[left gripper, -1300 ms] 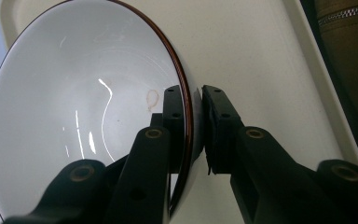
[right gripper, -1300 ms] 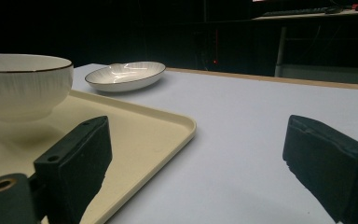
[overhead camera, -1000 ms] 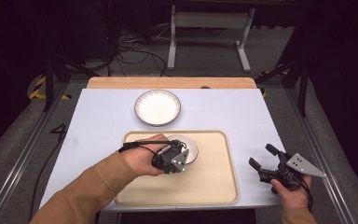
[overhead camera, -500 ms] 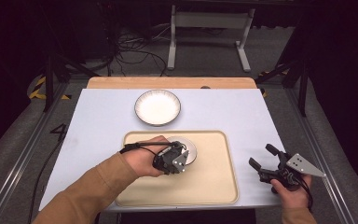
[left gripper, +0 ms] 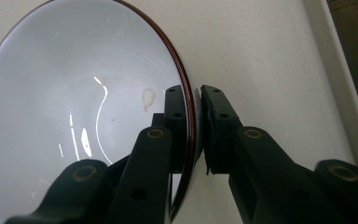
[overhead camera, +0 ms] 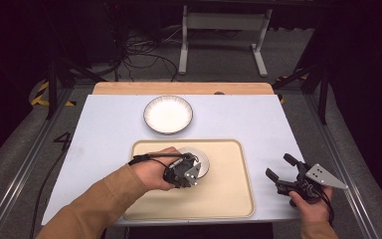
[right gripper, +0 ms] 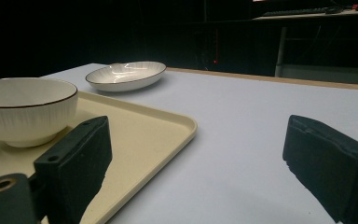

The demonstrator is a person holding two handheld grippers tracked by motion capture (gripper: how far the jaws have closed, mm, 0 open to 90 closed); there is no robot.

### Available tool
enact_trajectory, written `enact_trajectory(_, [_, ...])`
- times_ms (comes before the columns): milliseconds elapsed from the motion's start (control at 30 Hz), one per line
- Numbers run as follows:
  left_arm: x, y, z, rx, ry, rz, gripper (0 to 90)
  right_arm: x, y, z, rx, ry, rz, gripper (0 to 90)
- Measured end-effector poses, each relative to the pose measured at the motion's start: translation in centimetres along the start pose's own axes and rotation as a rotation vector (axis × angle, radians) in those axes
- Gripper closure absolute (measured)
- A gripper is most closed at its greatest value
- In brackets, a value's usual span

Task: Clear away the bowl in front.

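A white bowl [overhead camera: 201, 158] with a dark rim sits on the cream tray [overhead camera: 229, 199], toward its far left part. My left gripper [overhead camera: 191, 168] comes at it from the near left and is shut on the bowl's rim. In the left gripper view one jaw is inside the bowl [left gripper: 74, 116] and the other outside, with the left gripper [left gripper: 193, 95] pinching the thin wall. My right gripper [overhead camera: 279, 166] rests open just right of the tray, with nothing between its jaws. The right gripper view looks across the tray [right gripper: 140, 130] at the bowl [right gripper: 23, 112] between the wide pads of the right gripper [right gripper: 200, 144].
A shallow white plate [overhead camera: 168, 114] lies on the pale table [overhead camera: 258, 119] beyond the tray, also seen as the plate [right gripper: 126, 74] in the right gripper view. A wooden strip [overhead camera: 179, 88] edges the table's far side. Dark floor, cables and a metal stand lie beyond.
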State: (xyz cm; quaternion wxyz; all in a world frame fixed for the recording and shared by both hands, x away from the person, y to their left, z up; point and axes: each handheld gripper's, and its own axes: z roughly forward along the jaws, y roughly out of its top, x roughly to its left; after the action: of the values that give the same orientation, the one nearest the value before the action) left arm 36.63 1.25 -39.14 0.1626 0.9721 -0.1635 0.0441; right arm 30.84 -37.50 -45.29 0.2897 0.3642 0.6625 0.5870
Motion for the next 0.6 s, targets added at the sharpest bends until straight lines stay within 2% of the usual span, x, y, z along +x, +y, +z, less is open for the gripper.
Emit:
enact_trajectory(100, [-0.14, -0.09, 0.14, -0.001, -0.008, -0.022, 82.7, 0.01, 0.0, 0.0, 0.001, 0.001, 0.0, 8.7])
enact_trajectory(233, [-0.05, -0.24, 0.2, 0.005, -0.023, -0.032, 82.8, 0.04, 0.0, 0.04, 0.001, 0.0, 0.001, 8.7])
enact_trajectory(333, [-0.32, -0.43, 0.47, -0.016, -0.048, -0.066, 81.4, 0.06, 0.01, 0.05, 0.001, 0.0, 0.0, 8.7])
enact_trajectory(533, [-0.37, -0.51, 0.54, -0.029, -0.062, -0.065, 79.4, 0.07, -0.01, 0.11, 0.005, 0.0, 0.003, 8.7])
enact_trajectory(600, [-0.37, -0.57, 0.5, -0.032, -0.06, -0.077, 78.2, 0.09, -0.01, 0.13, 0.008, 0.0, 0.002, 8.7])
